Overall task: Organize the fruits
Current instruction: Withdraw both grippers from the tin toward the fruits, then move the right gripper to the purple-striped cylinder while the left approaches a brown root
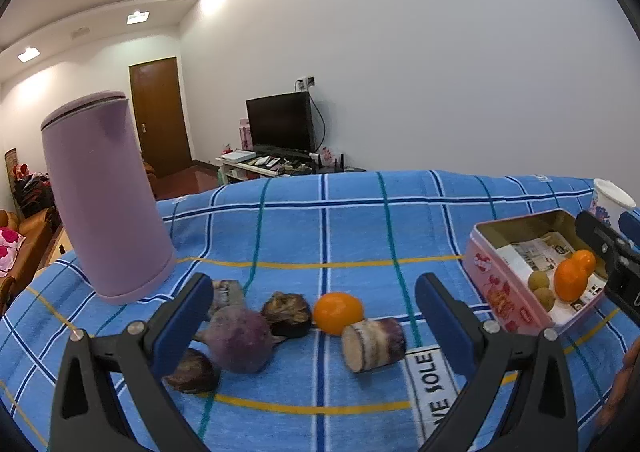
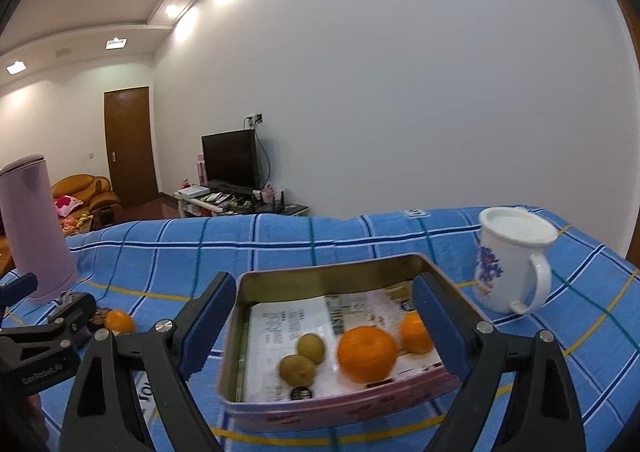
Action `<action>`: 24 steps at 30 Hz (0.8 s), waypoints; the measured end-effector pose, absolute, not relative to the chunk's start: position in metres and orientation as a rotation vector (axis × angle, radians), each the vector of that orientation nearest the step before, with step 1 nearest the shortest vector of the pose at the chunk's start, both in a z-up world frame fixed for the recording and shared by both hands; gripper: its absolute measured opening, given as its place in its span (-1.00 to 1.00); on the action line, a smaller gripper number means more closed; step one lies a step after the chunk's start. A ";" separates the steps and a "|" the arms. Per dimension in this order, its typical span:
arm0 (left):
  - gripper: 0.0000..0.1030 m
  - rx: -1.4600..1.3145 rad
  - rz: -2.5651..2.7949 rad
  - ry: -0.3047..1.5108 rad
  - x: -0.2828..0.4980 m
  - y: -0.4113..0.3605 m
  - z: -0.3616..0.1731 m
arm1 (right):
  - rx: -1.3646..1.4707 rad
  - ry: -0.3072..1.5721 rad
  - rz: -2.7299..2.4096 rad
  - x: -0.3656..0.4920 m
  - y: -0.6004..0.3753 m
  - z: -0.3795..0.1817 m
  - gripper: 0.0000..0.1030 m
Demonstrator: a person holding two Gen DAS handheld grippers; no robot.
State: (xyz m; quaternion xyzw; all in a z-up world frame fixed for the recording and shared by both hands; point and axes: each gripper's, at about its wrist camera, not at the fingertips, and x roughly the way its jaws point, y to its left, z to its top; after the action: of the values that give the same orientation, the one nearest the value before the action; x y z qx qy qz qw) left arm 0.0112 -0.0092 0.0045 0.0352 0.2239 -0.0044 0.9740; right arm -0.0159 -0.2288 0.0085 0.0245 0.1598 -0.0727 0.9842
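Right tongs [image 2: 324, 322] agape over tin [image 2: 256, 280]

- You have three oranges: two [image 2: 367, 353] [image 2: 416, 333] in the tin [image 2: 240, 340], one [image 1: 338, 312] on the cloth.
- Two small brown-green fruits [image 2: 311, 348] [image 2: 297, 370].
- One purple flask [image 1: 105, 196].
- One white mug [image 2: 510, 260].

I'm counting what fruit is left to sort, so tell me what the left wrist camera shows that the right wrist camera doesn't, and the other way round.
Only the left wrist view: the cut purple-skinned cane piece, a round dull-purple fruit and dark brown lumpy pieces on the blue checked cloth.
Only the right wrist view: the white mug's handle.
Both: the pink tin box holding two oranges and two small brown fruits, one loose orange, the tall lilac cylinder.
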 end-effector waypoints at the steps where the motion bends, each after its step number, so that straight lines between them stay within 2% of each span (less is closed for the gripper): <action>1: 1.00 0.068 -0.007 0.456 0.012 -0.006 0.004 | 0.053 0.325 -0.141 -0.015 -0.225 0.008 0.76; 24: 1.00 0.018 0.022 0.524 0.023 0.060 -0.004 | 0.062 0.394 -0.016 0.006 -0.138 0.001 0.76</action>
State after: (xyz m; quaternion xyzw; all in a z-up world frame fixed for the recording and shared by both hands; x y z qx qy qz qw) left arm 0.0233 0.0603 -0.0036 0.0091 0.2589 0.0109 0.9658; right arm 0.0057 -0.1377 0.0006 0.0306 0.1957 -0.0080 0.9802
